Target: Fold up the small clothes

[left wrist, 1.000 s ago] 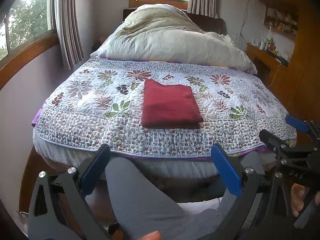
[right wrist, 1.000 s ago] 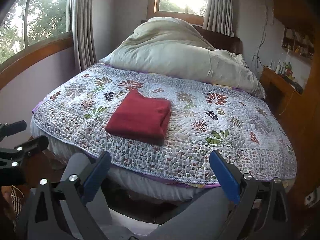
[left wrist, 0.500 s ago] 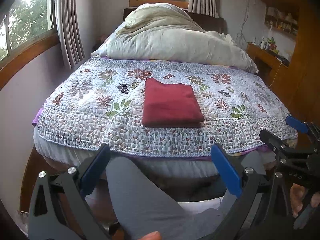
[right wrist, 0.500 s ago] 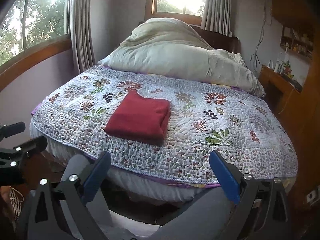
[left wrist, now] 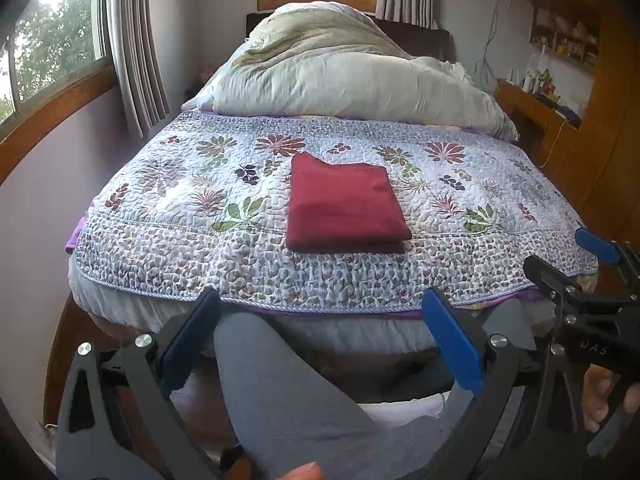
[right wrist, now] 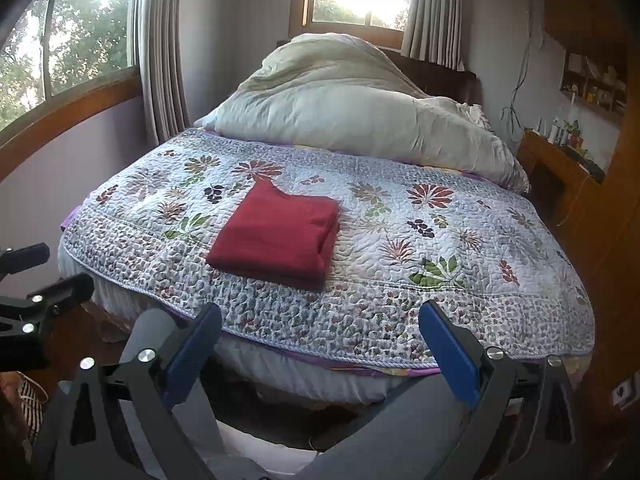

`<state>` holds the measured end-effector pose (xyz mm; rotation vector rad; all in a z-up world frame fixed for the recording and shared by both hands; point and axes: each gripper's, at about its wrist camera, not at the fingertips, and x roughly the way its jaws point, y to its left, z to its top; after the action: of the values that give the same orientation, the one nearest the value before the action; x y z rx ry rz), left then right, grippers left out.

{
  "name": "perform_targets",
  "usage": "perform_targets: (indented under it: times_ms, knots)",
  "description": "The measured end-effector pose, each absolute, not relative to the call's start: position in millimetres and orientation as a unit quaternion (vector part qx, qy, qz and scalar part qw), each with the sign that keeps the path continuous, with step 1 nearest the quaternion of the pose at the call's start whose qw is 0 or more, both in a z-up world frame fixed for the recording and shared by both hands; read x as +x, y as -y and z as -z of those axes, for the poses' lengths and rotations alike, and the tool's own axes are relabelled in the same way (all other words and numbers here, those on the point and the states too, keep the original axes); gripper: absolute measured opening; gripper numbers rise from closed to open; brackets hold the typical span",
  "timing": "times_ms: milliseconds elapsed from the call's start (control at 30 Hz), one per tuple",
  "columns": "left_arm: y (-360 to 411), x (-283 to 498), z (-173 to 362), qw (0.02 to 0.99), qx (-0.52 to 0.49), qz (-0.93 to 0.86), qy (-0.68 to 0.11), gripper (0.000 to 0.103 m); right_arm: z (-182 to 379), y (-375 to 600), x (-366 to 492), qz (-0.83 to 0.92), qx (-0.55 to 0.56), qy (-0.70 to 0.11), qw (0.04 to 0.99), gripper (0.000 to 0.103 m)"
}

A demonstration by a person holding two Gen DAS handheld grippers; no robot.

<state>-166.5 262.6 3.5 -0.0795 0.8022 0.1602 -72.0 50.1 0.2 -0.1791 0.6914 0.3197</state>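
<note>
A: What has changed over the last second?

B: Very little. The red cloth (left wrist: 346, 204) lies in the same spot on the quilt (left wrist: 192, 248), folded into a neat rectangle, layers stacked, near the front edge of the bed and a little left of its middle. Both views have drifted only slightly.

A: And the grippers?

B: The left gripper (left wrist: 320, 340) hangs below the near edge of the bed, fingers (left wrist: 450, 340) spread wide with nothing between them. The right gripper (right wrist: 320, 344) is the same: fingers (right wrist: 448, 354) wide apart, empty, well short of the cloth (right wrist: 276, 234). Neither touches any fabric, and both have stayed back over this second.

A: So what does that mean for the task?

B: I judge this piece finished: edges look squared, no loose flap shows. With both grippers held off and idle, the fold seems done. No other garment is in view on the quilt; only the bunched duvet (left wrist: 348, 80) lies at the far end. Either a new piece comes next or the work ends here.
</note>
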Motion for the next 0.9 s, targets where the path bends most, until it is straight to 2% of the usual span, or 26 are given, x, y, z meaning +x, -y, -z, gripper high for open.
perform_targets:
  times_ms: [900]
  knots:
    - [-265.0, -158.2, -4.6, 0.915, -0.032, -0.076, -0.394, 0.100, 2.5, -50.9, -67.0, -0.161, -0.082, -0.343, 0.922, 0.099]
